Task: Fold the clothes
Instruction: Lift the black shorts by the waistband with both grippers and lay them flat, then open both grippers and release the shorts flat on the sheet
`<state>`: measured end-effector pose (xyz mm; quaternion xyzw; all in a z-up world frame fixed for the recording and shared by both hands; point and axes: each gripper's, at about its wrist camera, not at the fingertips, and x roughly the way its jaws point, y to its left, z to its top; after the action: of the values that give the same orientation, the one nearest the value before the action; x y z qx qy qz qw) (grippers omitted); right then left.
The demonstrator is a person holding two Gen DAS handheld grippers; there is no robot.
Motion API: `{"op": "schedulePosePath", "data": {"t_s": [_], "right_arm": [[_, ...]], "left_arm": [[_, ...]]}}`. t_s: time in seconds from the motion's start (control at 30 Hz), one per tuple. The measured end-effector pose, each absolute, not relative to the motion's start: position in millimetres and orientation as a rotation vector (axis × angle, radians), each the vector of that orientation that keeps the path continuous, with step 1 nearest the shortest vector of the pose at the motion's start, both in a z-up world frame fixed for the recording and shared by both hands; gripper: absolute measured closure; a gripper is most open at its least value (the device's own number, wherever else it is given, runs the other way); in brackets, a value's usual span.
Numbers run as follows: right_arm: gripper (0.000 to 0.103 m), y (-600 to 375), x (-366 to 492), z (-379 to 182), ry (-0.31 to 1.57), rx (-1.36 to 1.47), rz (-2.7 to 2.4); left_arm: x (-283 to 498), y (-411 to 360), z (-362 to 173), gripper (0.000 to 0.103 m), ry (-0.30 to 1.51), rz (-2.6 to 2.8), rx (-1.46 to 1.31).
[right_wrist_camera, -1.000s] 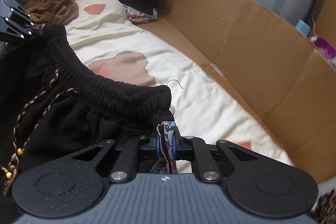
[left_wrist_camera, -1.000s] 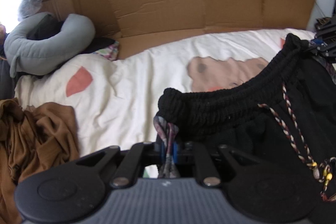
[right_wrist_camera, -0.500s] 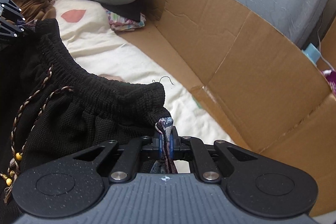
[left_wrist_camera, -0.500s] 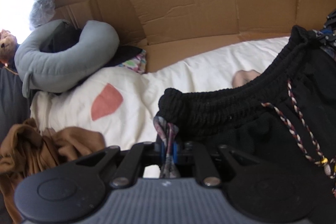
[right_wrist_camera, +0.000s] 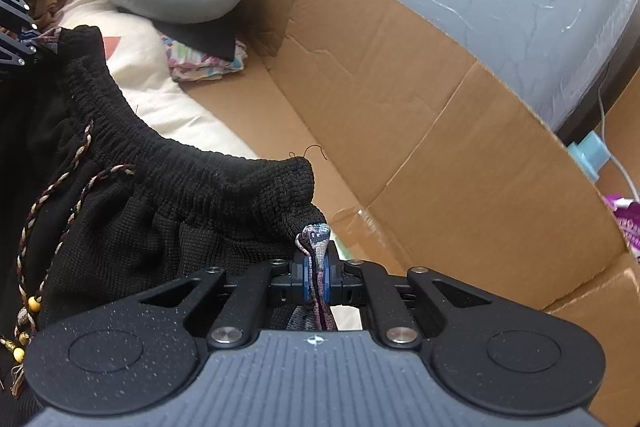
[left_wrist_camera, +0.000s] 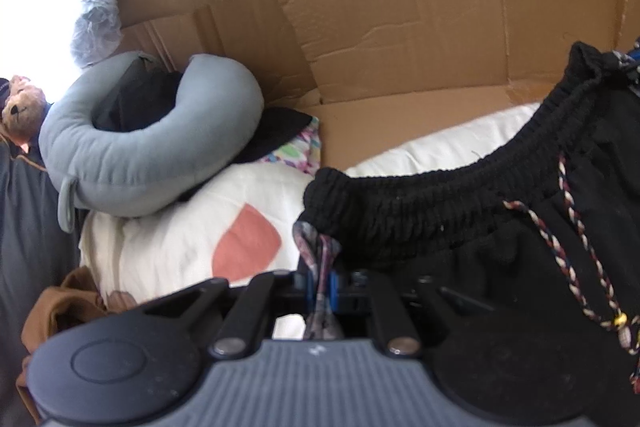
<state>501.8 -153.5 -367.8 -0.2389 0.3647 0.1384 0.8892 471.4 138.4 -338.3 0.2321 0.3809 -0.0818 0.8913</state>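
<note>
Both grippers, left (left_wrist_camera: 320,287) and right (right_wrist_camera: 316,277), pinch the black pants (left_wrist_camera: 460,227) waistband corners, stretched above the bed (left_wrist_camera: 172,247); zero folds yet.

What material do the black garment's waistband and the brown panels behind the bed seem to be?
Black garment's waistband: apparently a matte knitted elastic fabric, gathered into fine ribs. Brown panels: likely plain corrugated cardboard, dull finish, with fold creases and dents.
</note>
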Motion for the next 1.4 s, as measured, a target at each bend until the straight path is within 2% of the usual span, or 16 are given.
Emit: {"op": "schedulePosePath", "data": {"t_s": [0.17,0.2,0.23,0.27,0.3,0.33,0.37,0.4,0.43,0.47,0.5,0.9,1.4], "right_arm": [[0.099,-155,511,-364,0.751,-0.509,0.255],[0.098,-155,514,-364,0.754,-0.508,0.245],[0.097,-156,516,-365,0.758,-0.506,0.235],[0.092,-157,520,-367,0.773,-0.493,0.225],[0.08,-159,523,-372,0.796,-0.468,0.212],[0.076,-163,525,-377,0.824,-0.45,0.21],[0.068,-168,526,-381,0.85,-0.431,0.209],[0.062,-173,524,-383,0.856,-0.412,0.204],[0.059,-179,522,-386,0.863,-0.393,0.199],[0.054,-185,519,-387,0.866,-0.375,0.191],[0.051,-192,516,-389,0.87,-0.358,0.184],[0.051,-252,474,-386,0.917,-0.305,0.216],[0.051,-304,356,-346,0.929,-0.338,0.223]], "left_arm": [[484,133,-332,0.094,0.774,-0.166,0.472],[486,133,-333,0.093,0.777,-0.168,0.458],[489,132,-335,0.085,0.785,-0.173,0.437],[492,133,-339,0.08,0.811,-0.182,0.408],[494,133,-343,0.07,0.849,-0.194,0.381],[495,134,-348,0.065,0.876,-0.196,0.373],[494,133,-352,0.064,0.891,-0.187,0.387],[492,133,-355,0.056,0.898,-0.18,0.395],[488,135,-356,0.048,0.897,-0.179,0.387],[484,137,-357,0.046,0.9,-0.186,0.366],[481,140,-357,0.045,0.902,-0.193,0.345],[423,121,-348,0.044,0.907,-0.275,0.285],[311,69,-324,0.043,0.927,-0.342,0.133]]}}
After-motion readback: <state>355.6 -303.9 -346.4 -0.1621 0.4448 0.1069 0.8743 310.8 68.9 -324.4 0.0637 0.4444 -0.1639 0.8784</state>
